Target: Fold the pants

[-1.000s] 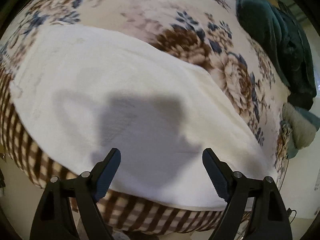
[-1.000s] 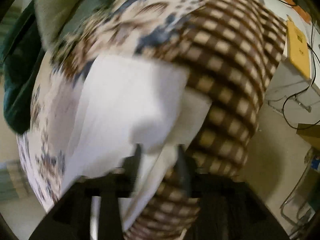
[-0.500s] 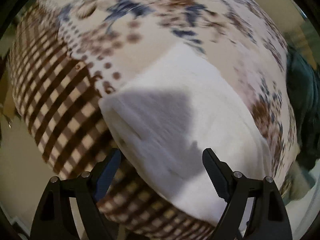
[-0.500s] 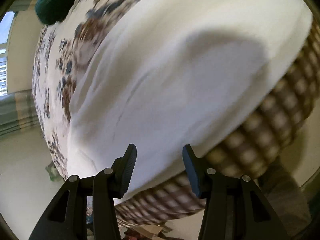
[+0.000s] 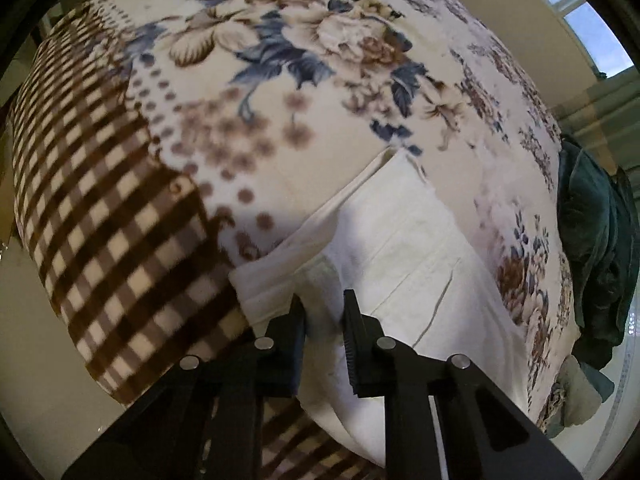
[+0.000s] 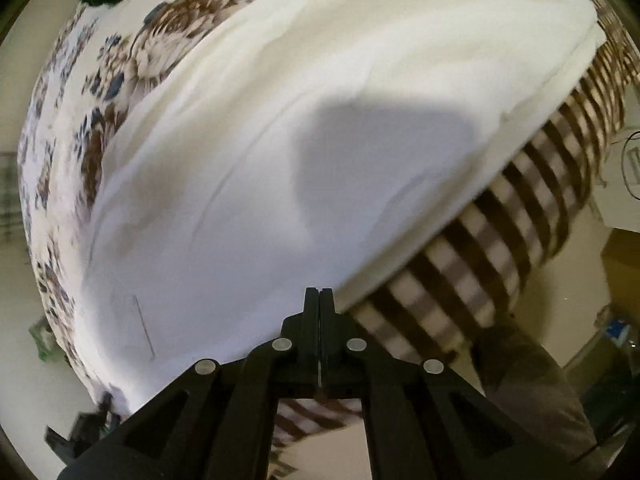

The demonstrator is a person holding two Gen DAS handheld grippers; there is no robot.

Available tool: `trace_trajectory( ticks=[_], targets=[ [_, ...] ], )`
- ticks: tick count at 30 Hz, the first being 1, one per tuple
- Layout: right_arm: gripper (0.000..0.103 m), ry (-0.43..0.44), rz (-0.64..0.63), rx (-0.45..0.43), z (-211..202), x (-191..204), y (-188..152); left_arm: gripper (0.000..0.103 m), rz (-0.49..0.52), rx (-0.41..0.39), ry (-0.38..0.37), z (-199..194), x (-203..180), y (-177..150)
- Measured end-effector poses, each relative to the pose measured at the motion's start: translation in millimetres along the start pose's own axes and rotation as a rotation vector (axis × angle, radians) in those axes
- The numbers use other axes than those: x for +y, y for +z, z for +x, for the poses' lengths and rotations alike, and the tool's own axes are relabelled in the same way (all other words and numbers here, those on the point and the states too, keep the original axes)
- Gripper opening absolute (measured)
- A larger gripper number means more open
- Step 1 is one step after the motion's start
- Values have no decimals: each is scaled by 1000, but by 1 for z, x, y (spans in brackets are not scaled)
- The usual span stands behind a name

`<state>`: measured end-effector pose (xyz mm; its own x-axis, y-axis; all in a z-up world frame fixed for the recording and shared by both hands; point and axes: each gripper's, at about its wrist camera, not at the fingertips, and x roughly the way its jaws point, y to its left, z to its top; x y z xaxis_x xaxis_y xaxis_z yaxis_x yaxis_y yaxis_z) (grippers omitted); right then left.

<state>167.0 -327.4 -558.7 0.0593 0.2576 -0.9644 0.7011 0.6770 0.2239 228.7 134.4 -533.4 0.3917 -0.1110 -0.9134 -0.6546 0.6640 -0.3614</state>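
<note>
Two tools, one white pants

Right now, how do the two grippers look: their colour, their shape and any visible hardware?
Both the left gripper and the right gripper are matte black, with angular fingers, ribbed inner pads, round silver pins at the joints and cut-out openings in the frame. No cables, markings or sleeves show.
</note>
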Motion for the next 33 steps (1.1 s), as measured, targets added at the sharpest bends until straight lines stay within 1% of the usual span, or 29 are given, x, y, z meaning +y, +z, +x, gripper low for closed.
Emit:
trace_trajectory(
  ticks=[2,3,5,6,7,9,10,11,12,13,14,15,16,17,18,21,22,24,25,26,27,28,29,30,31,32,33],
  targets=[
    [0,-23,-3,21,3,-1,-8,14,2,17,5,6,4,3],
    [0,-2,6,39,6,-4,-10,14,-1,28,10,10,6,3],
    [1,83,30,75,12,-9,-10,15,-9,48,23,20,8,5],
    [2,138,46,90,14,-11,-9,15,-14,56,25,23,10,4],
    [5,176,56,99,13,-13,-6,15,-13,57,22,23,11,4],
    [19,217,63,94,10,-16,-2,15,1,53,23,22,9,3],
    [39,232,59,89,9,-17,1,15,8,52,24,21,8,3],
    [48,190,39,86,11,-15,5,15,15,49,24,20,8,3],
    [48,133,34,91,16,-14,8,15,18,49,24,21,8,3],
    [48,130,61,95,22,-14,15,15,23,48,27,22,9,2],
    [44,133,95,102,29,-15,18,15,27,45,30,23,9,3],
    [32,118,118,99,32,-19,19,15,31,43,34,24,9,3],
    [15,94,160,87,34,-23,19,15,35,41,38,25,9,3],
    [9,89,187,85,34,-26,18,15,36,39,41,25,9,2],
    [7,79,184,85,33,-25,18,15,37,37,45,24,8,2],
    [5,37,103,61,16,-18,10,15,36,34,48,23,9,3],
    [5,26,85,71,17,-19,8,15,32,39,49,24,10,3],
    [5,7,44,133,29,-20,11,17,27,76,48,31,13,7],
    [8,-5,22,173,33,-21,15,19,17,93,49,30,14,9],
    [12,-19,3,204,30,-20,20,24,21,105,59,26,12,10],
    [13,-30,-23,215,25,-17,23,28,43,115,86,20,7,9],
    [15,-46,-95,211,13,-7,29,37,94,115,146,9,-4,7],
    [26,-59,-179,187,-2,5,35,40,148,105,193,0,-12,5],
    [37,-62,-227,167,-11,11,37,41,197,90,228,-10,-21,1],
    [59,-70,-301,133,-25,23,43,50,239,74,258,-19,-30,-3],
    [70,-63,-367,108,-36,37,51,70,283,56,291,-28,-40,-7],
    [70,-45,-400,99,-42,42,55,78,320,41,312,-36,-53,-13]
  ],
)
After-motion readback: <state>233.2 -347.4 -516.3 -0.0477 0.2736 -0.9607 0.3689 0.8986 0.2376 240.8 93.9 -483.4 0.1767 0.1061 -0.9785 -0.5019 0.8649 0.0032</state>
